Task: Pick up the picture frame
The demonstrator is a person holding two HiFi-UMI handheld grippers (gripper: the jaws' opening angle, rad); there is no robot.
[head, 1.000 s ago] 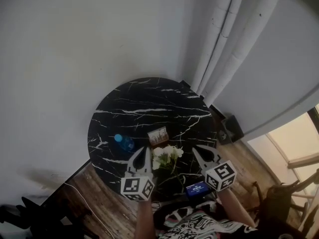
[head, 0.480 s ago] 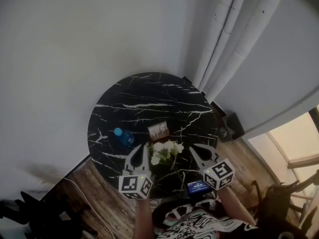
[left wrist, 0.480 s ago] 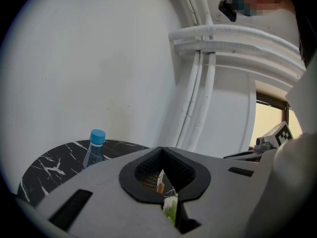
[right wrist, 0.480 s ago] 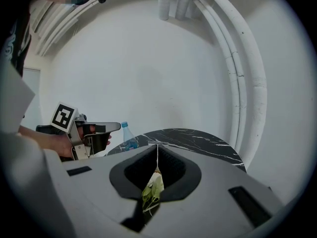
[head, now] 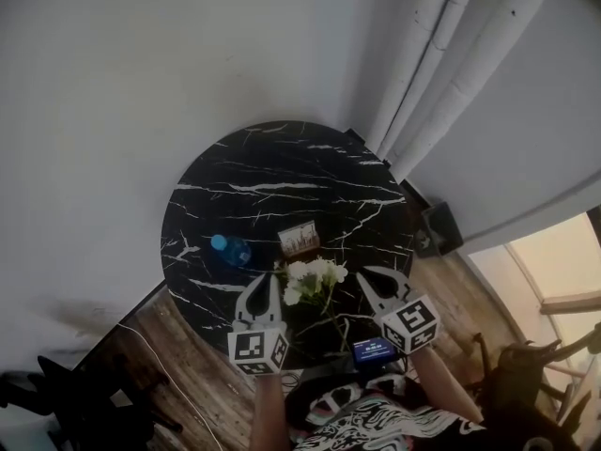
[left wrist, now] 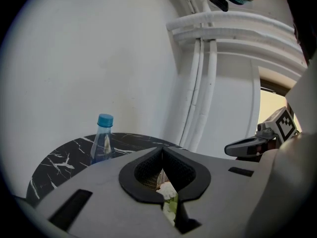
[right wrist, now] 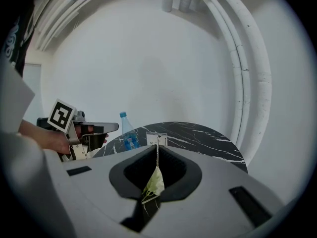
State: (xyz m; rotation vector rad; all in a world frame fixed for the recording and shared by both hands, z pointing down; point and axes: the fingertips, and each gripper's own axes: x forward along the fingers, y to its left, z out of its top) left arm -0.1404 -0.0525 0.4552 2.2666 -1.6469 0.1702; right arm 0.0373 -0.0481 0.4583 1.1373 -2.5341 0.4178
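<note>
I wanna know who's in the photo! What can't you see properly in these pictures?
Picture frame: too small in the head view and the right gripper view to tell its picture.
Flowers: whatever holds them is lost against the dark table in the head view. Both gripper views show only scraps through the jaws.
Blue screen: print too small, head view.

Left hand-held gripper (head: pixel 264 287) and right hand-held gripper (head: pixel 377 278) now sit slightly farther from the picture frame (head: pixel 299 240).
</note>
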